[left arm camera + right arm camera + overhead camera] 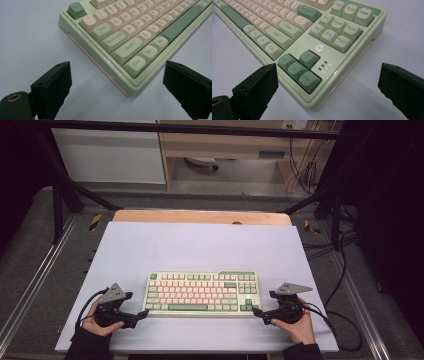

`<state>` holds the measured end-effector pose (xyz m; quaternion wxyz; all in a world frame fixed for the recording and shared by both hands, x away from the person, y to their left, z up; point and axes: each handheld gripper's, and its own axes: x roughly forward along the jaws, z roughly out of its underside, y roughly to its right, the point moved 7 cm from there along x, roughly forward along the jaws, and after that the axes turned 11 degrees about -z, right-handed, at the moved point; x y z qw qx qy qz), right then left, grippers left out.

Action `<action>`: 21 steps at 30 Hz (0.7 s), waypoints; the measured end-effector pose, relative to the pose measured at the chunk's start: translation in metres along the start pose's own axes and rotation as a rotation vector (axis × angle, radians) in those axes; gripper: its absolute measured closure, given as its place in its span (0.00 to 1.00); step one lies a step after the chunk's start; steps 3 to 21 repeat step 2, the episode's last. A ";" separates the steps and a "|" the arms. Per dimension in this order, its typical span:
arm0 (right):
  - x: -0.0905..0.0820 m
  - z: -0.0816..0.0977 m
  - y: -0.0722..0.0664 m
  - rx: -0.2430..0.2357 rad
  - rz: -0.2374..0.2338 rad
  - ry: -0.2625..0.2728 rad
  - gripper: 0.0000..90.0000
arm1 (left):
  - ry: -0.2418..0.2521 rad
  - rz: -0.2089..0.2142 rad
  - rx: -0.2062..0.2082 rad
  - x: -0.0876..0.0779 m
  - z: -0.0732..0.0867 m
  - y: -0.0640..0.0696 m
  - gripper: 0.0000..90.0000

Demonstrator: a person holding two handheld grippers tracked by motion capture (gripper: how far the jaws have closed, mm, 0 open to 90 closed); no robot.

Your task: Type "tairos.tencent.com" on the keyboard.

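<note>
A pale green keyboard (201, 293) with cream and green keys lies flat on the white table mat (200, 245), near its front edge. My left gripper (143, 313) sits at the keyboard's front left corner (130, 92), jaws spread wide on either side of that corner without touching it. My right gripper (255, 310) mirrors it at the front right corner (317, 106), beside the arrow keys (298, 66), and is likewise open with its pads clear of the casing. A hand holds each gripper from the bottom of the high view.
The mat rests on a wooden tabletop (200, 216) inside a dark metal frame. Cables (345, 320) trail off the right side of the table. Behind the table are pale cabinets (110, 155).
</note>
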<state>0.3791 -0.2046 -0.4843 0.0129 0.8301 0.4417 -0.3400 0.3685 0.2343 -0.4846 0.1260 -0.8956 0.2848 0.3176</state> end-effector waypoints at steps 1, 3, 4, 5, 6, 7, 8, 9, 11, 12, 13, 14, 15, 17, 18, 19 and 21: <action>0.001 0.000 0.000 -0.005 -0.003 -0.001 0.04 | -0.002 -0.001 0.002 0.000 0.000 0.000 0.09; 0.001 0.000 0.000 -0.006 -0.002 -0.001 0.04 | -0.004 0.001 0.005 0.001 0.001 0.001 0.09; 0.001 0.000 0.000 -0.006 -0.002 -0.001 0.04 | -0.004 0.001 0.005 0.001 0.001 0.001 0.09; 0.001 0.000 0.000 -0.006 -0.002 -0.001 0.04 | -0.004 0.001 0.005 0.001 0.001 0.001 0.09; 0.001 0.000 0.000 -0.006 -0.002 -0.001 0.04 | -0.004 0.001 0.005 0.001 0.001 0.001 0.09; 0.001 0.000 0.000 -0.006 -0.002 -0.001 0.04 | -0.004 0.001 0.005 0.001 0.001 0.001 0.09; 0.001 0.000 0.000 -0.006 -0.002 -0.001 0.04 | -0.004 0.001 0.005 0.001 0.001 0.001 0.09; 0.001 0.000 0.000 -0.006 -0.002 -0.001 0.04 | -0.004 0.001 0.005 0.001 0.001 0.001 0.09; 0.001 0.000 0.000 -0.006 -0.002 -0.001 0.04 | -0.004 0.001 0.005 0.001 0.001 0.001 0.09; 0.001 0.000 0.000 -0.006 -0.002 -0.001 0.04 | -0.004 0.001 0.005 0.001 0.001 0.001 0.09; 0.001 0.000 0.000 -0.006 -0.002 -0.001 0.04 | -0.004 0.001 0.005 0.001 0.001 0.001 0.09; 0.001 0.000 0.000 -0.006 -0.002 -0.001 0.04 | -0.004 0.001 0.005 0.001 0.001 0.001 0.09; 0.001 0.000 0.000 -0.006 -0.002 -0.001 0.04 | -0.004 0.001 0.005 0.001 0.001 0.001 0.09; 0.001 0.000 0.000 -0.006 -0.002 -0.001 0.04 | -0.004 0.001 0.005 0.001 0.001 0.001 0.09; 0.001 0.000 0.000 -0.006 -0.002 -0.001 0.04 | -0.004 0.001 0.005 0.001 0.001 0.001 0.09; 0.001 0.000 0.000 -0.006 -0.002 -0.001 0.04 | -0.004 0.001 0.005 0.001 0.001 0.001 0.09; 0.001 0.000 0.000 -0.006 -0.002 -0.001 0.04 | -0.004 0.001 0.005 0.001 0.001 0.001 0.09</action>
